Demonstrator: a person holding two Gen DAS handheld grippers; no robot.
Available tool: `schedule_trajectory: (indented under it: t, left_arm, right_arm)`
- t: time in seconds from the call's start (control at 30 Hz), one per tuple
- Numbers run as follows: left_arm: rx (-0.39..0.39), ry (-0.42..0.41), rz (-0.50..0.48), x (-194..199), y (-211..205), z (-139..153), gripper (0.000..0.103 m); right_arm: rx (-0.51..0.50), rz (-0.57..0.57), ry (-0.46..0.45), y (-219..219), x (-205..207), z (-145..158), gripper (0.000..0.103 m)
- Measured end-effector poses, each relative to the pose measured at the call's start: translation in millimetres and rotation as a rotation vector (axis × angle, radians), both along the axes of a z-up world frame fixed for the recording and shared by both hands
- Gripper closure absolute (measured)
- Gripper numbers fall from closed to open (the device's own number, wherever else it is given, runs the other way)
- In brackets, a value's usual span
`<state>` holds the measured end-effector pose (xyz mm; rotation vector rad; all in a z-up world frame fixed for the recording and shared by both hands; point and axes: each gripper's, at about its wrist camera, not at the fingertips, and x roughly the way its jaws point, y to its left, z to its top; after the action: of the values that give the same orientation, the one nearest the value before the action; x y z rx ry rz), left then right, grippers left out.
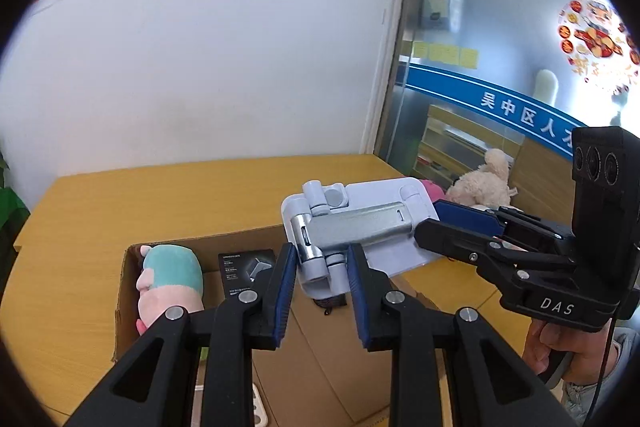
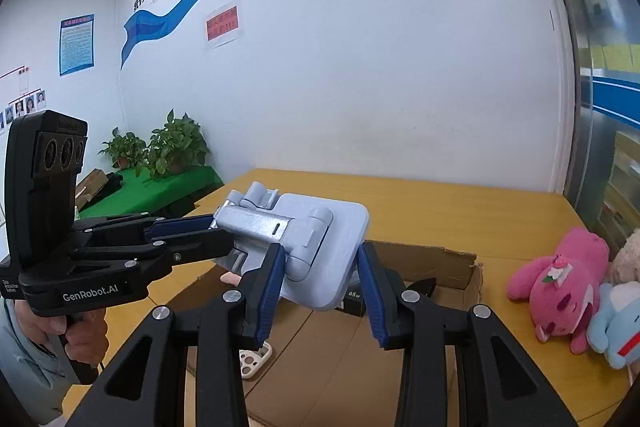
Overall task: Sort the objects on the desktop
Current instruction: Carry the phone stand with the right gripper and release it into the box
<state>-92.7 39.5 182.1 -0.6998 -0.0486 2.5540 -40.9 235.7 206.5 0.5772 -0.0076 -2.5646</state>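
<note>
A pale blue folding phone stand point(image 1: 352, 227) with a metal arm is held in the air above an open cardboard box point(image 1: 168, 247). My left gripper point(image 1: 322, 277) is shut on the stand's hinged end. My right gripper point(image 2: 322, 267) is shut on the stand's flat plate point(image 2: 328, 251). Each gripper shows in the other's view: the right one point(image 1: 440, 223) at the plate's edge, the left one point(image 2: 208, 231) at the metal arm. In the box lie a pink and teal plush point(image 1: 168, 283), a black carton point(image 1: 246, 267) and a white perforated item point(image 2: 252, 361).
The box point(image 2: 440, 263) stands on a yellow wooden table point(image 1: 120, 195). A pink plush point(image 2: 560, 279), a light blue plush point(image 2: 616, 327) and a cream plush point(image 1: 486, 183) lie at the table's right side by a glass partition. Potted plants point(image 2: 160, 147) stand on a green-covered table.
</note>
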Motion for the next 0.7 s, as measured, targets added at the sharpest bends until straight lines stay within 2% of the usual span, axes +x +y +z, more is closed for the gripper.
schedule_trajectory:
  t: [0.13,0.2,0.3,0.4,0.53,0.6,0.7]
  left_arm:
    - [-0.015,-0.045,0.018,-31,-8,-5,0.078]
    - [-0.043,-0.064,0.033,-45,-10,-11,0.078]
    - [-0.055,-0.134,0.053,-67,-14,-33,0.078]
    - [-0.058,-0.247,0.060,-89,-18,-69,0.078]
    - [-0.038,-0.404,0.074,-112,-23,-119,0.079]
    - [-0.056,-0.462,0.078,-119,-22,-139,0.081]
    - [-0.106,-0.522,0.084,-125,-13,-160,0.081]
  right_arm:
    - [-0.016,0.040,-0.050,-4,-42,1,0.066]
    - [-0.001,0.054,-0.083,-11,-62,-5,0.066]
    - [0.015,0.063,-0.145,-21,-91,-23,0.066]
    - [-0.002,0.073,-0.237,-27,-119,-53,0.066]
    - [-0.033,0.086,-0.408,-29,-150,-115,0.066]
    - [-0.040,0.092,-0.485,-29,-160,-142,0.066]
    - [0.015,0.085,-0.593,-37,-174,-178,0.066]
